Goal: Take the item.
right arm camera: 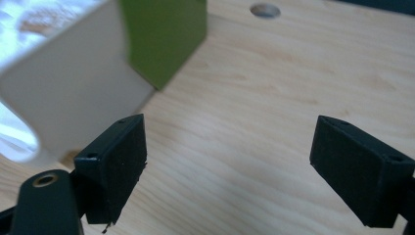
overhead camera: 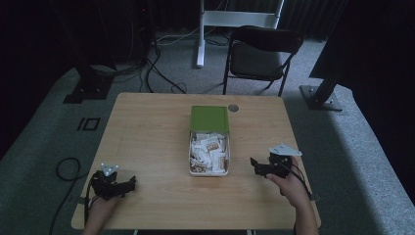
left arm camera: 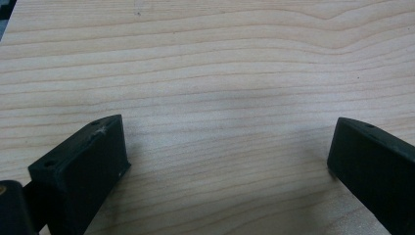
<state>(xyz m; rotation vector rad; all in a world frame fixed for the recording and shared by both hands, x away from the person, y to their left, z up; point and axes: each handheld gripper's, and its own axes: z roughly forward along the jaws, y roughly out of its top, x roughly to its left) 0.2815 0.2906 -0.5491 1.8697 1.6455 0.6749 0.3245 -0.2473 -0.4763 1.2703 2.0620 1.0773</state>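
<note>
Left tongs [overhead camera: 131,184] held spread near tabletop [overhead camera: 147,142] front-left corner; right tongs [overhead camera: 253,163] spread, empty, beside packet-filled box [overhead camera: 209,152] at centre.

Two hands are reaching in from the six o'clock edge of the high view, each holding a black two-jaw gripper. The left hand [overhead camera: 100,208] is sitting at about seven o'clock, its left gripper [overhead camera: 131,184] pointing toward three o'clock with jaws spread wide. The right hand [overhead camera: 288,186] is sitting at about four o'clock, its right gripper [overhead camera: 253,163] pointing toward nine o'clock, jaws likewise gaping.
</note>
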